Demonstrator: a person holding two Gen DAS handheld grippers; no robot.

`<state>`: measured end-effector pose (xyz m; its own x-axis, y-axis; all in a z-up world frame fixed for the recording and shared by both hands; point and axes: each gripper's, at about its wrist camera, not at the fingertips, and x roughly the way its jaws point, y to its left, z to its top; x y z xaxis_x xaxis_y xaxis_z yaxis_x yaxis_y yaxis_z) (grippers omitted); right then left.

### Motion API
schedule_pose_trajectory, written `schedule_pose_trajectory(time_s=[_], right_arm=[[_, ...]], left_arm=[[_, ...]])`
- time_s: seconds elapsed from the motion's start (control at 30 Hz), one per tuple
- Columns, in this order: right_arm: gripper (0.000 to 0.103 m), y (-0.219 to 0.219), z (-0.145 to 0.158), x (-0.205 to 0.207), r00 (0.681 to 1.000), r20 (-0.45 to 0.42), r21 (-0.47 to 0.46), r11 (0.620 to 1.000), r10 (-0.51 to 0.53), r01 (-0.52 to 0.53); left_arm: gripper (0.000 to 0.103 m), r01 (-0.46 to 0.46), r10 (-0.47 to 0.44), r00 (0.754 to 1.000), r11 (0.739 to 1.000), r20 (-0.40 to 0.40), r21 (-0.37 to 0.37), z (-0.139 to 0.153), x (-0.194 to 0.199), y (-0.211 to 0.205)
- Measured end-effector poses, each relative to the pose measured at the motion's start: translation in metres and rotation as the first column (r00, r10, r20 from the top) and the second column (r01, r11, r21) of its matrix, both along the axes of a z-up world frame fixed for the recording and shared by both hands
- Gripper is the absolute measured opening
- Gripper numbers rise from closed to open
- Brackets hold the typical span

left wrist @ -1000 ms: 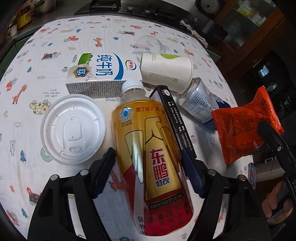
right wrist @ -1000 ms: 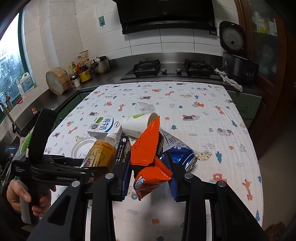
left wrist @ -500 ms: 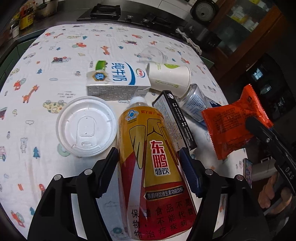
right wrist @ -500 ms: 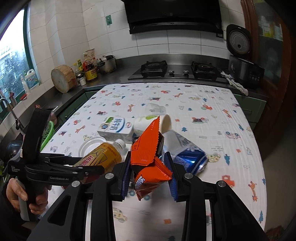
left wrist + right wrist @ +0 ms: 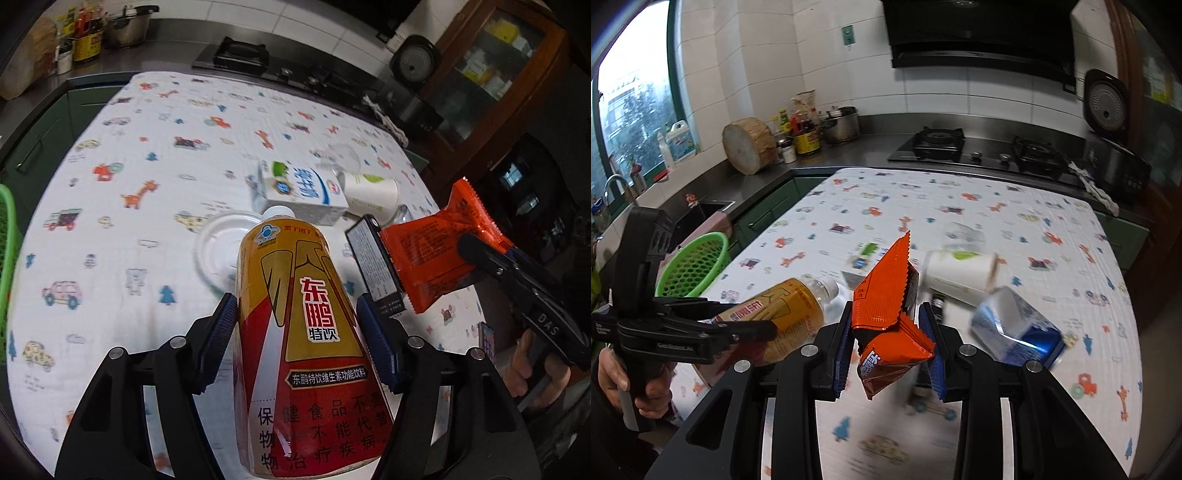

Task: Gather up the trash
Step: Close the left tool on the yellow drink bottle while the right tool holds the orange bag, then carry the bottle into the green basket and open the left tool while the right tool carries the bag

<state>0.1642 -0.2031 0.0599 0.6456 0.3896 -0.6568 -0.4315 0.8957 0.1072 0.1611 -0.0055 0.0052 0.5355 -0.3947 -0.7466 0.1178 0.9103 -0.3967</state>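
My left gripper (image 5: 295,325) is shut on a gold-and-red drink bottle (image 5: 299,332) and holds it above the table; the bottle also shows in the right wrist view (image 5: 783,310). My right gripper (image 5: 888,339) is shut on an orange snack packet (image 5: 886,306), lifted off the table; the packet also shows in the left wrist view (image 5: 436,258). On the cloth lie a milk carton (image 5: 303,192), a white paper cup (image 5: 369,192), a white plastic lid (image 5: 221,247), a black box (image 5: 373,266) and a blue-silver can (image 5: 1015,328).
A green mesh basket (image 5: 694,262) stands off the table's left side, with its rim at the left edge of the left wrist view (image 5: 5,251). The patterned tablecloth (image 5: 147,147) covers the table. A stove (image 5: 979,147) and counter clutter lie behind.
Both grippers have lifted up and drawn back from the trash pile with the bottle and the packet still held. The green basket has come into view on the left.
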Motion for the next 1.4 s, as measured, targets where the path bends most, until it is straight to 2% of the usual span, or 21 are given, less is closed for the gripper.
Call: schedule_pose_trajectory(time_s=[0.23, 0.37, 0.7, 0.87, 0.9, 0.97, 1.17, 1.4], right_arm=[[0.034, 0.055, 0.004, 0.005, 0.997, -0.001, 0.004, 0.997, 0.083, -0.083], [0.034, 0.094, 0.003, 0.011, 0.99, -0.009, 0.005, 0.99, 0.14, -0.14], [0.034, 0.198, -0.006, 0.017, 0.961, -0.041, 0.013, 0.962, 0.273, -0.273], [0.034, 0.241, -0.012, 0.019, 0.942, -0.058, 0.013, 0.944, 0.33, -0.33], [0.034, 0.251, -0.014, 0.019, 0.937, -0.064, 0.017, 0.939, 0.343, -0.342], [0.034, 0.266, -0.016, 0.021, 0.932, -0.069, 0.02, 0.934, 0.356, -0.356], [0.034, 0.307, -0.024, 0.024, 0.908, -0.09, 0.026, 0.913, 0.408, -0.408], [0.034, 0.346, -0.028, 0.024, 0.885, -0.094, 0.037, 0.89, 0.457, -0.455]], left_arm=[[0.066, -0.115, 0.115, 0.992, 0.993, 0.046, -0.001, 0.017, -0.016, 0.068], [0.066, -0.201, 0.2, 0.978, 0.98, 0.066, 0.011, 0.024, -0.024, 0.115], [0.066, -0.413, 0.409, 0.91, 0.91, 0.07, 0.047, 0.017, -0.035, 0.245], [0.065, -0.508, 0.507, 0.861, 0.859, 0.031, 0.06, 0.0, -0.031, 0.307], [0.062, -0.521, 0.521, 0.853, 0.851, 0.025, 0.062, -0.004, -0.03, 0.318], [0.055, -0.539, 0.539, 0.842, 0.841, 0.012, 0.059, -0.01, -0.029, 0.333], [0.055, -0.572, 0.574, 0.817, 0.818, -0.044, 0.06, -0.032, -0.024, 0.363], [0.058, -0.6, 0.602, 0.796, 0.798, -0.065, 0.056, -0.043, -0.042, 0.38]])
